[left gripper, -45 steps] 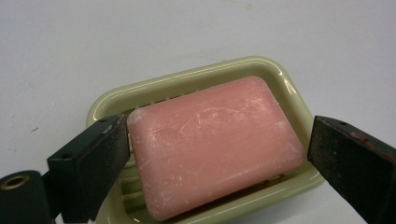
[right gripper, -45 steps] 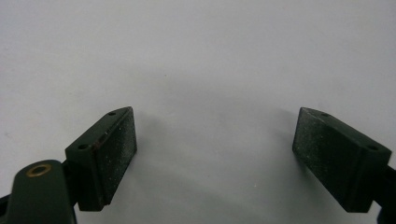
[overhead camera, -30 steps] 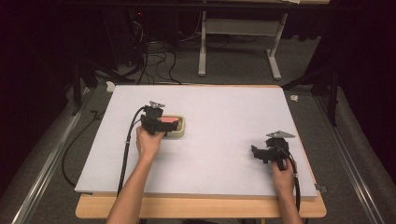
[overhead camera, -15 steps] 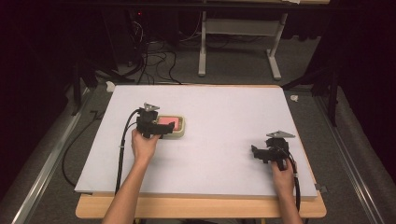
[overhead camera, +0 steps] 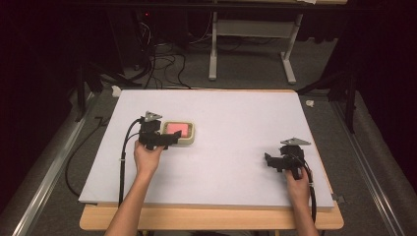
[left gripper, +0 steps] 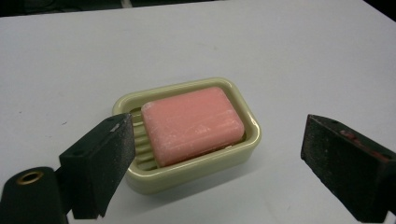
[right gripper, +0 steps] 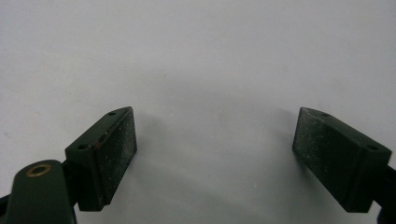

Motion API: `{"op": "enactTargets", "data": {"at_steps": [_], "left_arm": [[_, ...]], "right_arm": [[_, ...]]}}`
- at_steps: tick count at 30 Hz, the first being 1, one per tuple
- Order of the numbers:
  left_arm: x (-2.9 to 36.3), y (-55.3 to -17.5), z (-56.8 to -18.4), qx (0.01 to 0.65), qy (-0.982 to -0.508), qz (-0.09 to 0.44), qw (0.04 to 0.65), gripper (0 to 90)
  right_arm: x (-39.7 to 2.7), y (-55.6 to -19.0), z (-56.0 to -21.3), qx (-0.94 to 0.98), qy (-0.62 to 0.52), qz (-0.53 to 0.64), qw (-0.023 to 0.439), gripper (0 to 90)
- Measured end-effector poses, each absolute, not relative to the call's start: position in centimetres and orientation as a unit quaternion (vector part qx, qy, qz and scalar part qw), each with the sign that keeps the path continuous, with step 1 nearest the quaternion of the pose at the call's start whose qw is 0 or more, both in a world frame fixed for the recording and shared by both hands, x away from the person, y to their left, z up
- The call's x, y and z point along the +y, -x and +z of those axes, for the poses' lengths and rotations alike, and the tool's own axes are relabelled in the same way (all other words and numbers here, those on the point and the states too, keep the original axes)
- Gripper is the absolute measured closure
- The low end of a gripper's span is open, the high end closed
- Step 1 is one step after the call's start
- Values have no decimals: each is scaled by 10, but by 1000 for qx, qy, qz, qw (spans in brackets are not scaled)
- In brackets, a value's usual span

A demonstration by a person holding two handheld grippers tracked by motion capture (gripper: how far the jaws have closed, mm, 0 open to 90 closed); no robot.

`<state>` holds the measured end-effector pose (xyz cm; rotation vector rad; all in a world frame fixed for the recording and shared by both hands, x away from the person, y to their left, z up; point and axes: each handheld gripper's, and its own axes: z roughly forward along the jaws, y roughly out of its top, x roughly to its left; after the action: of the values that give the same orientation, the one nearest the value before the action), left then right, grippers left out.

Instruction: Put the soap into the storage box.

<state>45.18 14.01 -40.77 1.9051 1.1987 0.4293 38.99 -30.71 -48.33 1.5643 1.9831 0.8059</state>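
Soap, a pink rectangular bar (left gripper: pixel 192 123) with rounded corners, lies flat in a pale yellow-green plastic soap dish (left gripper: pixel 205 161) with a ribbed floor; the bar sits slightly askew and leaves some ribs bare along one side. In the high view the dish (overhead camera: pixel 189 141) stands on the left half of the white tabletop board (overhead camera: pixel 236 118), well back from the near edge.

Just beside the dish, on its near left side, is the left gripper (overhead camera: pixel 173 138), held in the person's left hand (overhead camera: pixel 146 156). In its own view the two black jaws stand apart with nothing pressed between them: the left pad overlaps the dish's near corner in the picture, and the right pad is clear of the dish over bare board. The jaws have just been closing, and neither soap nor dish is gripped.

Well apart, on the right half of the board, the right gripper (overhead camera: pixel 268 160) rests in the person's right hand (overhead camera: pixel 297 182). Its jaws stand wide over plain white surface, holding nothing.
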Motion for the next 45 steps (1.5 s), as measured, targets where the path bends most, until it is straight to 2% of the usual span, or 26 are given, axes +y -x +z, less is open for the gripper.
{"op": "enactTargets", "data": {"at_steps": [23, 45], "left_arm": [[145, -425, -403, 467, -763, 186, 408, 139], [158, -403, -409, 469, -758, 176, 418, 143]], "right_arm": [[-307, -390, -483, 726, -572, 295, 243, 142], [-307, -390, -483, 726, -572, 295, 243, 142]]}}
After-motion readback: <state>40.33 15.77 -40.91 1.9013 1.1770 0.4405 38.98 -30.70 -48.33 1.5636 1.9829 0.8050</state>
